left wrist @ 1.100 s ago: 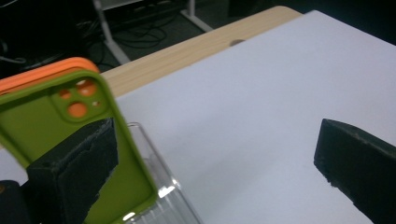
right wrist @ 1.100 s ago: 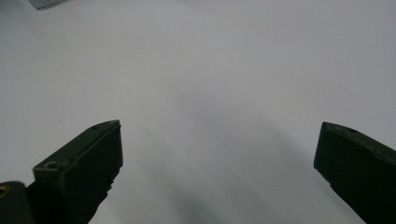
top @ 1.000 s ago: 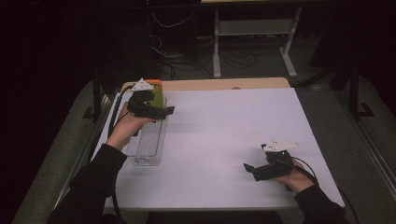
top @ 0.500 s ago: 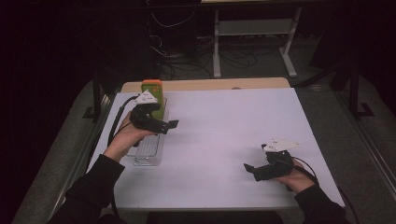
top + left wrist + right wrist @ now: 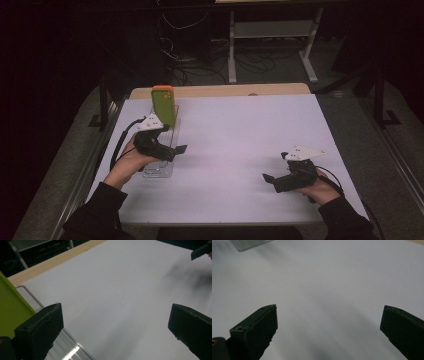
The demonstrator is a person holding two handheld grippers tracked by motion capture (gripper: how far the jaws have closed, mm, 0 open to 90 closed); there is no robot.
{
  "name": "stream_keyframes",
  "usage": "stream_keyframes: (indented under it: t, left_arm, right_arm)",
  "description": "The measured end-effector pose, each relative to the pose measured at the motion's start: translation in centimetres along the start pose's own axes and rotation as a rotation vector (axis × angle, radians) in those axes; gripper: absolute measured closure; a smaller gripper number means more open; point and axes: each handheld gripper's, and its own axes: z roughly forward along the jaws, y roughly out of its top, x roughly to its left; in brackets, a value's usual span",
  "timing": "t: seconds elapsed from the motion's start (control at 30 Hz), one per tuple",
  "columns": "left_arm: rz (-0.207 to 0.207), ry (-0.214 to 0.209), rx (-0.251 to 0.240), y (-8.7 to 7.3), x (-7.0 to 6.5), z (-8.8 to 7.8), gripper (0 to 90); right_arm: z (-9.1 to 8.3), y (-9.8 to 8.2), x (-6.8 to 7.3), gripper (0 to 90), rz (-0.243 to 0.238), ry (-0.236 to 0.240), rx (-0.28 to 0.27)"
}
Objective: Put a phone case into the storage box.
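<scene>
The white table (image 5: pixel 240 145) spans most of the high view, with a light wooden strip (image 5: pixel 220 90) along its far edge. A clear plastic tray (image 5: pixel 161 167) lies lengthwise near the table's left edge; in the left gripper view its transparent rim (image 5: pixel 30 293) runs past the left jaw. A green phone-shaped object with an orange edge (image 5: pixel 163 105) stands upright at the far end of that tray, its flat green face toward the person; the same green surface (image 5: pixel 11 307) occupies the left margin of the left gripper view. The left gripper (image 5: pixel 172 150), held in the person's left hand (image 5: pixel 127 162), sits over the middle of the tray, just on the near side of the green object and apart from it. Its jaws stand wide apart and hold nothing, with bare table between them in the left gripper view. The right gripper (image 5: pixel 270 180), held in the right hand (image 5: pixel 317 190), rests low at the near right of the table, well apart from the tray. Its jaws are likewise spread wide and empty. A corner of the tray (image 5: pixel 249 243) appears at the top left of the right gripper view.
</scene>
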Motion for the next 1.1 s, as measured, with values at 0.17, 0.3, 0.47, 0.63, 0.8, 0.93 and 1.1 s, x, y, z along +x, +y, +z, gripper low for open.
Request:
stream_keyframes:
  t: [0.17, 0.3, 0.47, 0.63, 0.8, 0.93, 1.1]
  left_arm:
    - [0.0, -0.008, -0.002, -1.1, -0.6, -0.5, 0.0]
    - [0.003, -0.017, -0.003, -2.1, -1.2, -0.8, 0.0]
    - [0.013, -0.019, -0.015, -3.4, -1.8, -1.2, 0.0]
    - [-0.001, -0.007, -0.039, -4.6, -1.8, -1.8, 0.0]
    - [-0.017, -0.022, -0.054, -5.4, -1.9, -2.6, 0.0]
    - [-0.012, -0.032, -0.053, -5.9, -2.2, -2.9, 0.0]
    - [-0.009, -0.032, -0.037, -6.3, -2.1, -2.9, 0.0]
  right_arm:
    - [-0.2, 0.3, -0.1, 0.3, 0.004, 0.0, -0.011]
    - [-0.5, 0.6, -0.2, 0.3, 0.003, -0.002, -0.022]
    - [-0.6, 0.8, -0.2, 0.3, 0.002, -0.004, -0.036]
    - [-0.7, 0.9, -0.2, 0.3, 0.004, -0.001, -0.039]
    - [-1.0, 1.1, -0.4, 0.3, -0.003, 0.0, -0.055]
    - [-1.1, 1.2, -0.4, 0.3, 0.002, 0.0, -0.059]
    - [-1.0, 1.2, -0.4, 0.3, 0.001, 0.002, -0.053]
